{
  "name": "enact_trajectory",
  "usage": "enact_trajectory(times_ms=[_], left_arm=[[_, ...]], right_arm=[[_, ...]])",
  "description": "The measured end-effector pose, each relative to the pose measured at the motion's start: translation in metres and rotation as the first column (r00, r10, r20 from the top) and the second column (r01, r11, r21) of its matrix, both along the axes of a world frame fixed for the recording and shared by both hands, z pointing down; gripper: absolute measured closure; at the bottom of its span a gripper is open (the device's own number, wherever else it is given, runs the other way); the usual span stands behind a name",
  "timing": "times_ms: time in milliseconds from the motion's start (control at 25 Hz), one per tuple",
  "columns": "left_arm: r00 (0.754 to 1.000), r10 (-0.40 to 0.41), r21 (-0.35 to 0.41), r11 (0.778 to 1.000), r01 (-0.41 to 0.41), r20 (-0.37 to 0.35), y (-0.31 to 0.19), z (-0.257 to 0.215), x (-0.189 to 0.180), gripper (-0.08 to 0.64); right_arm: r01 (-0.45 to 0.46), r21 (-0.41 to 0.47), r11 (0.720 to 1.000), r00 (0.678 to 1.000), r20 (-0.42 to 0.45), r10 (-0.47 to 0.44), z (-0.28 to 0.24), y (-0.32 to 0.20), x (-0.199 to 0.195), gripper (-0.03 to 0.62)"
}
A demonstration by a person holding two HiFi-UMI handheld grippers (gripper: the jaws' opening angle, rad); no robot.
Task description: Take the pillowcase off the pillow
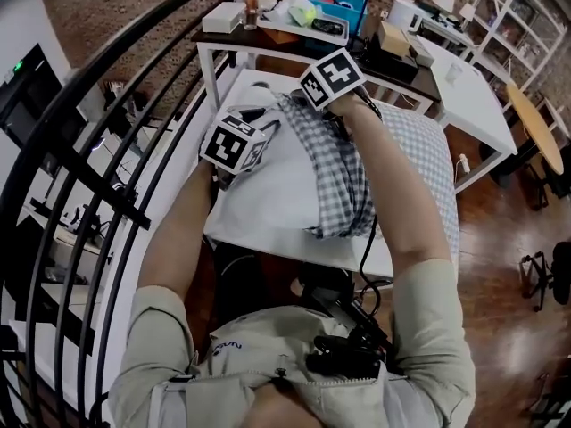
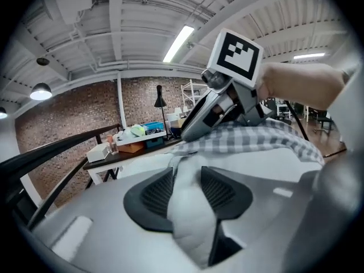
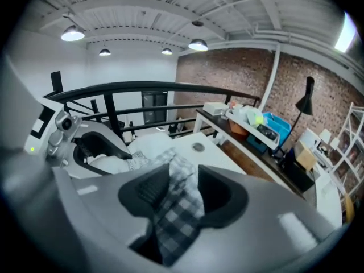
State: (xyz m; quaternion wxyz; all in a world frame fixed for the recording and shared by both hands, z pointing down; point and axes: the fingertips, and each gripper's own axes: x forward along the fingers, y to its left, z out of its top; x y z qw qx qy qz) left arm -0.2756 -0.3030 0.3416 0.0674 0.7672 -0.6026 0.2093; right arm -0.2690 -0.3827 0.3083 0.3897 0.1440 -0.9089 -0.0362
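Note:
A white pillow (image 1: 263,194) lies on a white table (image 1: 294,252). The grey checked pillowcase (image 1: 343,172) is bunched along the pillow's right side, and more checked cloth (image 1: 419,154) lies flat further right. My left gripper (image 2: 185,189) is shut on a fold of the white pillow (image 2: 190,220); its marker cube (image 1: 236,143) shows over the pillow's far left corner. My right gripper (image 3: 182,192) is shut on the checked pillowcase (image 3: 179,209); its marker cube (image 1: 330,77) sits over the far end of the bunched cloth. The two grippers are close together, each visible in the other's view.
A black curved railing (image 1: 89,159) runs down the left side. Behind the table stands a dark desk (image 1: 294,38) with a blue bin (image 1: 339,7), boxes and a lamp. A black cable (image 1: 366,248) hangs over the table's near edge. White shelves (image 1: 526,7) stand at the far right.

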Motion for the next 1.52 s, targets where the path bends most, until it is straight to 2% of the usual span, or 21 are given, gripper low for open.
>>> enact_trajectory(times_ms=[80,160,240,360,480,640,800,960,1080,1200,1280,1360,1400,1480,1520], left_arm=[[0.999,0.028,-0.01,1.0,-0.028,0.04,0.003,0.008,0.009,0.461],[0.996,0.035,-0.001,0.999,-0.035,0.085,0.007,0.008,0.016,0.525],[0.991,0.025,0.028,0.999,-0.029,0.128,0.016,-0.001,0.021,0.537],[0.985,-0.012,0.116,0.993,-0.008,0.173,0.03,-0.024,0.021,0.54],[0.99,-0.037,0.205,0.979,0.008,0.139,0.048,-0.051,0.017,0.541],[0.998,-0.054,0.302,0.952,0.041,0.036,0.067,-0.087,0.007,0.541],[0.998,-0.064,0.325,0.944,0.062,-0.005,0.071,-0.096,-0.007,0.543],[0.993,-0.105,0.266,0.957,0.117,-0.061,0.058,-0.064,-0.029,0.542],[0.988,-0.135,0.222,0.964,0.148,-0.075,0.043,-0.036,-0.032,0.543],[0.986,-0.156,0.216,0.962,0.165,-0.057,0.037,-0.026,-0.031,0.541],[0.987,-0.16,0.231,0.96,0.158,-0.012,0.034,-0.027,-0.028,0.538],[0.986,-0.165,0.253,0.956,0.151,0.036,0.031,-0.029,-0.024,0.523],[0.983,-0.173,0.264,0.952,0.153,0.053,0.031,-0.03,-0.022,0.506],[0.98,-0.187,0.291,0.943,0.159,0.07,0.036,-0.039,-0.018,0.472],[0.98,-0.186,0.31,0.938,0.155,0.073,0.04,-0.047,-0.013,0.461]], right_arm=[[0.035,-0.007,0.999,0.997,-0.071,-0.036,0.019,0.005,0.0,0.437],[0.066,0.023,0.998,0.989,-0.138,-0.062,0.03,0.006,0.002,0.477],[0.069,0.079,0.994,0.984,-0.172,-0.054,0.029,0.002,0.004,0.581],[0.018,0.19,0.982,0.986,-0.168,0.015,0.01,-0.015,0.012,0.584],[-0.072,0.347,0.935,0.981,-0.144,0.129,-0.021,-0.046,0.034,0.584],[-0.204,0.415,0.887,0.962,-0.085,0.261,-0.051,-0.082,0.079,0.584],[-0.309,0.397,0.864,0.922,-0.099,0.375,-0.041,-0.111,0.14,0.584],[-0.394,0.308,0.866,0.897,-0.079,0.436,-0.006,-0.125,0.183,0.584],[-0.404,0.292,0.867,0.893,-0.082,0.443,0.01,-0.12,0.188,0.584],[-0.342,0.293,0.893,0.924,-0.068,0.376,0.011,-0.112,0.172,0.584],[-0.361,0.316,0.877,0.918,-0.043,0.393,0.006,-0.113,0.176,0.581],[-0.403,0.328,0.854,0.904,-0.002,0.427,-0.001,-0.112,0.184,0.551],[-0.41,0.313,0.857,0.906,0.036,0.421,-0.005,-0.109,0.183,0.526],[-0.388,0.25,0.887,0.92,0.169,0.355,-0.019,-0.095,0.168,0.482],[-0.384,0.233,0.894,0.913,0.241,0.329,-0.031,-0.089,0.164,0.479]])
